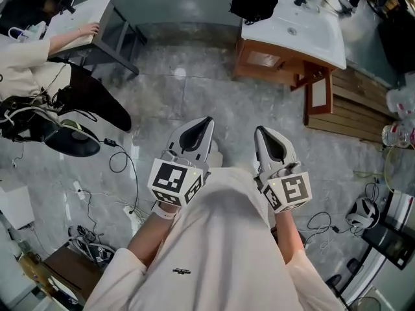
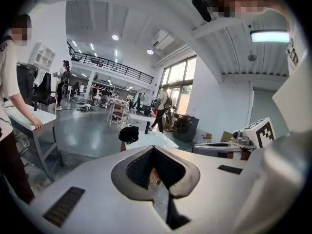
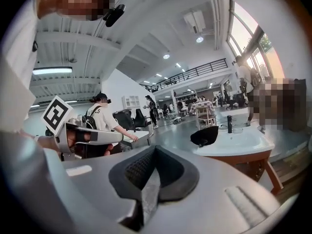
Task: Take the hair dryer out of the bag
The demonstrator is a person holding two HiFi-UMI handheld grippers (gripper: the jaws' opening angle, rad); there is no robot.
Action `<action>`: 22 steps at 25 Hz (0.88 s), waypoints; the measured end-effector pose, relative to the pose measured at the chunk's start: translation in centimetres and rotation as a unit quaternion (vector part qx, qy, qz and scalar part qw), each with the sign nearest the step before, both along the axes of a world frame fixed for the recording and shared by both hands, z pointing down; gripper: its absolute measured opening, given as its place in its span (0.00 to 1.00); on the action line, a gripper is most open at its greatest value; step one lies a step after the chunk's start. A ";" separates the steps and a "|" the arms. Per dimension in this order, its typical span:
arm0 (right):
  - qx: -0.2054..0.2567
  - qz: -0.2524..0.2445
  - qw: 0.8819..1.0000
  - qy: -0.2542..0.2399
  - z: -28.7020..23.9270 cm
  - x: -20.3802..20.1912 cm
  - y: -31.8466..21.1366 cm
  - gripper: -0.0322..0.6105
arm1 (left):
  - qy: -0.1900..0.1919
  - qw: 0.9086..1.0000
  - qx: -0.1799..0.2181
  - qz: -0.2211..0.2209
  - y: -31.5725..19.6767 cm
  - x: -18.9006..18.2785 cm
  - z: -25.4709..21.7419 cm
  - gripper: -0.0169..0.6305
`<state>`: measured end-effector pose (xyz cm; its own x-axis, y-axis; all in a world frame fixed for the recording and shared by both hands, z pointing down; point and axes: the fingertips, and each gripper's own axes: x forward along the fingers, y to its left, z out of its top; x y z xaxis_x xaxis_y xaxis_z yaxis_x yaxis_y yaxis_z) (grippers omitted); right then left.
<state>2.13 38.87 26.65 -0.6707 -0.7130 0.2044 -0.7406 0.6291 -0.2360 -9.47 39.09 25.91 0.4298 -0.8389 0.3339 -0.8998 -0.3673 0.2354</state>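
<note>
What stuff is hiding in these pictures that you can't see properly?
- Hair dryer: no view shows it. Whether it is inside the black bag cannot be told, since the cloth covers its contents.
- Black bag in both gripper views: too far and small for detail.
- Person at the desk: cut off by the head view's left edge.
- Floor right below the wearer: hidden by the white shirt.

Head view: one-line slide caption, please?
Left hand-held gripper and right hand-held gripper shut, empty, over grey floor; black bag on washbasin ahead.
</note>
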 end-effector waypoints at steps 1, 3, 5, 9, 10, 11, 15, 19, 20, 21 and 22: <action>-0.002 0.004 1.000 -0.001 0.0 -0.5 -0.8 0.06 | -0.002 1.000 0.000 0.002 -0.6 -0.5 0.0 0.04; -0.008 0.013 1.000 0.000 0.0 -1.1 -1.9 0.06 | -0.006 1.000 -0.003 0.008 -1.5 -1.3 0.0 0.04; -0.012 0.017 1.000 0.004 0.0 -1.5 -2.9 0.06 | -0.002 1.000 -0.003 0.011 -2.3 -1.8 -0.2 0.04; -0.019 0.013 1.000 0.017 0.2 -2.4 -5.1 0.06 | 0.004 1.000 0.001 0.009 -4.4 -2.8 -0.6 0.04; -0.019 0.016 0.999 0.020 0.3 -2.5 -5.7 0.06 | 0.005 1.000 0.000 0.008 -4.8 -3.1 -0.5 0.04; -0.021 0.018 0.999 0.023 0.5 -2.6 -6.3 0.06 | 0.007 1.000 -0.002 0.006 -5.3 -3.4 -0.4 0.04; -0.030 0.034 0.999 -0.008 0.1 -2.5 -8.3 0.06 | 0.007 1.000 -0.011 0.004 -6.9 -4.1 0.2 0.04; -0.020 0.055 0.998 -0.031 -0.5 -1.7 -11.4 0.06 | 0.004 1.000 -0.018 0.007 -9.7 -4.4 1.1 0.04; -0.018 0.056 0.998 -0.030 -0.3 -1.8 -12.5 0.06 | 0.003 1.000 -0.021 0.007 -10.6 -4.5 1.6 0.04; -0.016 0.057 0.998 -0.029 -0.1 -1.8 -13.6 0.06 | 0.003 1.000 -0.026 0.007 -11.7 -4.6 2.0 0.04; -0.015 0.059 0.998 -0.025 0.1 -1.8 -14.7 0.06 | 0.002 0.999 -0.031 0.009 -12.8 -4.6 2.4 0.04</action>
